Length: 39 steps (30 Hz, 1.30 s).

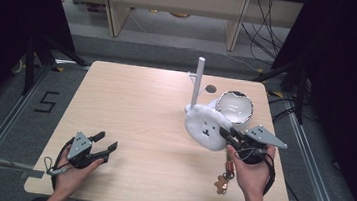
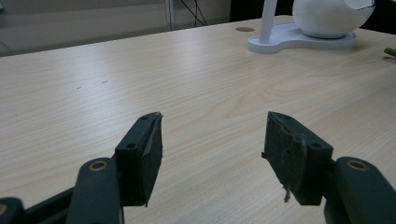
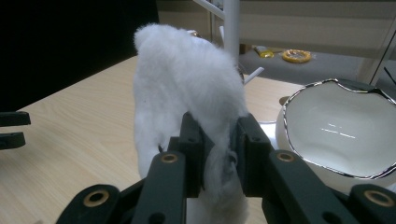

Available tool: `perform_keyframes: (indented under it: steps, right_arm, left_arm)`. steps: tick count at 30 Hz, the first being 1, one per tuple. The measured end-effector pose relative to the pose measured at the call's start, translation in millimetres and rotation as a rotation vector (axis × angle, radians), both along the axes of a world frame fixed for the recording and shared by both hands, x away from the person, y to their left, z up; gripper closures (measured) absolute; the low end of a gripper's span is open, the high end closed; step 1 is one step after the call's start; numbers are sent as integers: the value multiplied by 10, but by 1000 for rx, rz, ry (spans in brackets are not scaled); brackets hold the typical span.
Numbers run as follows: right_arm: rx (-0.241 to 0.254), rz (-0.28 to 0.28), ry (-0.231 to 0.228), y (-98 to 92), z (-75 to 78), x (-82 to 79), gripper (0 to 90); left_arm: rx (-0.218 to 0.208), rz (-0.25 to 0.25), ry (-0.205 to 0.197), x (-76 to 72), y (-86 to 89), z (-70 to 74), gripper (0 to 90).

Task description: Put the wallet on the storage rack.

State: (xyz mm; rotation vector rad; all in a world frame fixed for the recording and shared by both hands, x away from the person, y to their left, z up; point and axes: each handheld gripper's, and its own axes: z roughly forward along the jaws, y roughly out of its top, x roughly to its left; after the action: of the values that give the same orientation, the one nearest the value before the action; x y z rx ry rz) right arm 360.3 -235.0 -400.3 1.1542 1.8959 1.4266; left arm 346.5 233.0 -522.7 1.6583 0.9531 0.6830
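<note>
The right gripper (image 1: 227, 134) has its jaws clamped on a white plush (image 1: 207, 127), just beside the bowl (image 1: 235, 108). The left gripper (image 1: 108, 141) rests on the surface (image 1: 135, 111), jaws wide with nothing between them.

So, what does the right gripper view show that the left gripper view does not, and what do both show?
Only the right gripper view: the right tool shut on the white plush toy, and the glossy inside of the white bowl.

Only the left gripper view: the left tool with its jaws wide apart and nothing between them, and the flat white base under the bowl.

Both: the wooden table, the white post and the bowl.
</note>
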Motion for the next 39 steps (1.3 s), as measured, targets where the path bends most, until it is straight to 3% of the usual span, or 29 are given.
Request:
perform_keyframes:
  steps: [2, 7, 11, 13, 14, 25, 26, 28, 35, 37, 39]
  right_arm:
    - [-4, -1, -15, -17, 4, 16, 758]
    - [4, -18, -1, -48, 26, 12, 758]
    - [-19, -21, -24, -100, 41, 46, 758]
    - [1, -40, -2, -96, 55, 36, 758]
    - [-9, -32, -23, -119, 57, 60, 758]
    - [3, -76, -10, -206, 109, 89, 758]
    - [-11, -66, -38, -226, 104, 117, 758]
    - [4, -83, -14, -233, 110, 112, 758]
    - [-5, -98, -35, -315, 121, 184, 758]
    - [6, -113, -8, -333, 136, 191, 758]
    - [-19, -118, -30, -371, 141, 224, 758]
  left_arm:
    - [0, 1, 2, 1, -1, 0, 366]
    - [0, 2, 2, 1, 1, 1, 366]
    - [0, 3, 2, 1, 1, 0, 366]
    - [0, 3, 1, 1, 1, 0, 366]
    - [-1, 3, 2, 2, 1, 0, 366]
    - [0, 5, 3, 1, 0, 0, 365]
    - [0, 5, 4, 1, 0, 0, 365]
    - [0, 4, 3, 1, -1, 0, 365]
    - [-1, 5, 5, 1, 0, 1, 364]
    - [-1, 5, 5, 0, -1, 0, 364]
    - [-1, 5, 5, 0, -1, 0, 363]
